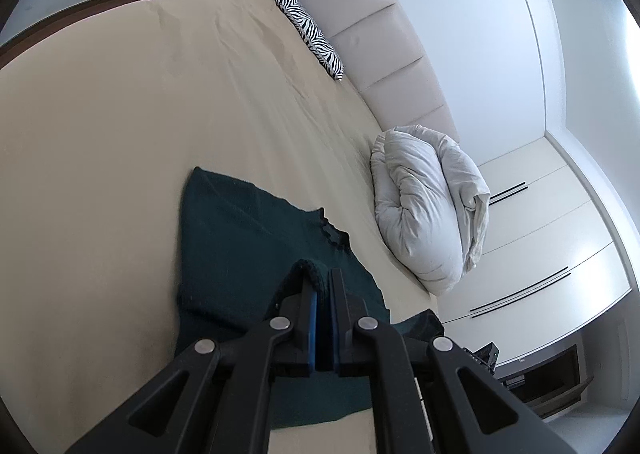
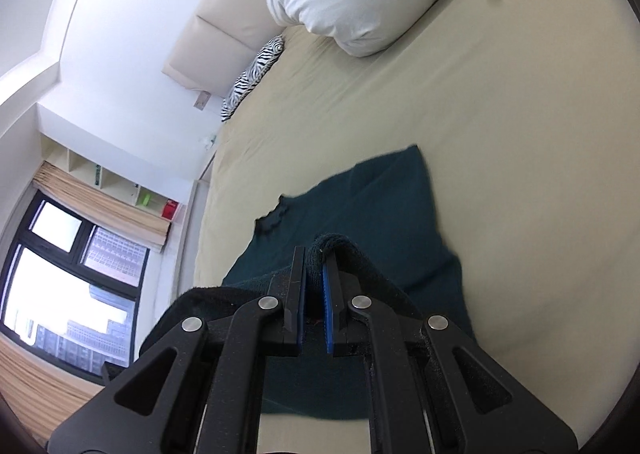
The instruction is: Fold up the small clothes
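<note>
The dark green knitted garment (image 1: 248,238) lay partly spread on the beige bed sheet (image 1: 120,125), near the foot/side edge, well apart from the bunched white duvet (image 1: 424,205) and the zebra-print cushion (image 1: 312,33) up by the padded cream headboard (image 1: 384,53).

L gripper (image 1: 320,278): black jaws w/ blue pads pressed together, pinching a rolled edge of the green knit between the tips. R gripper (image 2: 316,258): same, jaws squeezed on a thick fold of the knit, which draped over the right finger. So both tools had one hem/edge each, lifted off the sheet, w/ the rest of the garment trailing flat ahead of them. A scalloped neckline or trim (image 2: 276,213) showed at the far part of the cloth.

Step in hand, as I read it: carrying the near edge over the body of the garment, i.e. mid-fold, prob. the first fold; the cloth still looked mostly single-layer and a bit skewed.

Next move calls for: bringing both pinched corners fwd evenly so the lifted edge meets the far edge square, lowering it onto the cloth, then letting go w/o dragging. Knit is soft and stretchy, so uneven pull could twist the fold.
</note>
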### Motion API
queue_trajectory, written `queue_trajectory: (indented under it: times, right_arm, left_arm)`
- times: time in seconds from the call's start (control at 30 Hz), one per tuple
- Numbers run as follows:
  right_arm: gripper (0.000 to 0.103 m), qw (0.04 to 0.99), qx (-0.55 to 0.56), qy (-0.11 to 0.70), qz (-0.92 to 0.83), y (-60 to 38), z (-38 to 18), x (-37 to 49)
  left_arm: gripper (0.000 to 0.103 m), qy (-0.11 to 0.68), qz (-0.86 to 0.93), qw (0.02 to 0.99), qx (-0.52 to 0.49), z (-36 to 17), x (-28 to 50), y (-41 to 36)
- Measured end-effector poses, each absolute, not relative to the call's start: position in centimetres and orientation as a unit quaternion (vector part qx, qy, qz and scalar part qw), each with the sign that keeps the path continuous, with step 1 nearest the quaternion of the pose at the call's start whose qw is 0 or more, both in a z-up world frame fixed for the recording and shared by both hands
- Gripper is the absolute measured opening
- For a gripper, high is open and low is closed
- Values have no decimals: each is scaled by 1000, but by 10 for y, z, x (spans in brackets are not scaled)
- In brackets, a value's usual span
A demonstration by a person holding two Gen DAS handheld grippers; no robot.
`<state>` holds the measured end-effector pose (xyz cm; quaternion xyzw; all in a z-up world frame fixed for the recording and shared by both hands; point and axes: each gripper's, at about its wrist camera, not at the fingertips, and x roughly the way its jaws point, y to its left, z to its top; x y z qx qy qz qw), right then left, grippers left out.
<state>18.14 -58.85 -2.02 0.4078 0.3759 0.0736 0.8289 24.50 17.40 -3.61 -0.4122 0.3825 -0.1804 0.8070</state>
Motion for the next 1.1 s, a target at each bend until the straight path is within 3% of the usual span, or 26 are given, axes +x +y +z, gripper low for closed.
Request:
queue_trajectory:
  times: [0.47,0.53,0.6,0.63,0.73,0.77,0.93,1.1]
  right_arm:
    - [6,823,398,406,1,-591,-94,318]
    - [9,818,400,414,-6,-590,-108,332]
    - [11,814,391,429,-19,-587,-122,343]
    - [17,816,383,432,-20,-585,-126,347]
    - [55,836,361,413,-21,-581,-123,346]
    - [64,846,349,403,-34,-581,-118,340]
    - [63,871,311,378,-37,-582,-97,306]
    - [61,884,229,407,2,-555,-94,265]
  left_arm:
    - [8,431,-123,821,-353,-93,379,151]
    - [16,437,-111,819,-354,-102,384,151]
    - [44,440,-104,816,-361,-108,383,154]
    - [51,436,-100,820,-358,-108,378,156]
    - [52,432,-101,830,-337,-99,362,153]
    - [52,428,-102,834,-333,-96,354,152]
    - [52,426,-112,857,-268,-85,311,128]
    - [52,433,-113,860,-246,-95,268,116]
